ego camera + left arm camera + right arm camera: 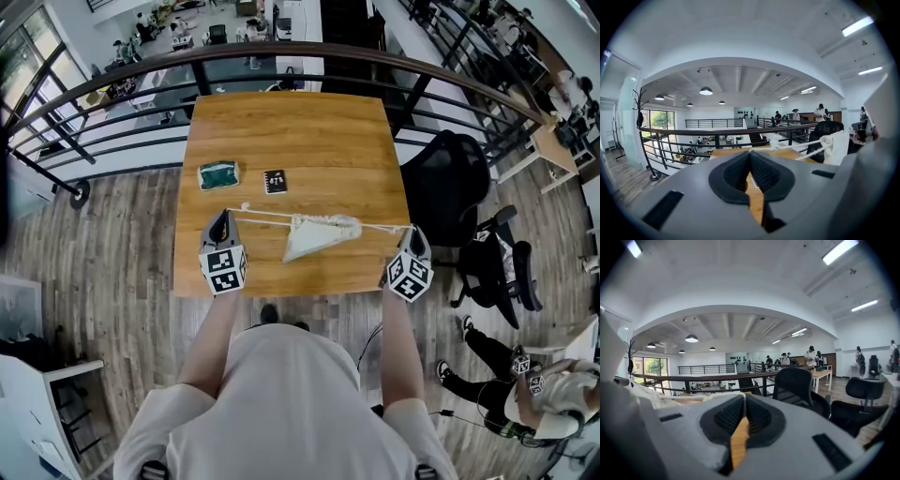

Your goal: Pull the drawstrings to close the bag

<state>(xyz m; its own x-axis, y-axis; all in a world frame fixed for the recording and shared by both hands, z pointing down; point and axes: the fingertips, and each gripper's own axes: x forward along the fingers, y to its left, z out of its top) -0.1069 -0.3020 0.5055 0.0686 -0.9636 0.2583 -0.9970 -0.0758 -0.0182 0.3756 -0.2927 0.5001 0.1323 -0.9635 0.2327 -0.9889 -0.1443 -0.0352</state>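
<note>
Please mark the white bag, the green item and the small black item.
white bag (314,240): head view, cloth body.
green item (217,174): head view, middle.
small black item (275,181): head view, top face.

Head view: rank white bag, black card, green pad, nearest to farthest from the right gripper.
1. white bag, just left of the right gripper holding its drawstring
2. black card, table centre
3. green pad, far left

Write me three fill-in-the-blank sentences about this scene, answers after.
The white bag lies on the wooden ___.
The left tongs and the right tongs are each shut on one of its ___.
In the head view, the green pouch lies to the ___ of the black booklet.
Missing words: table; drawstrings; left.
</note>
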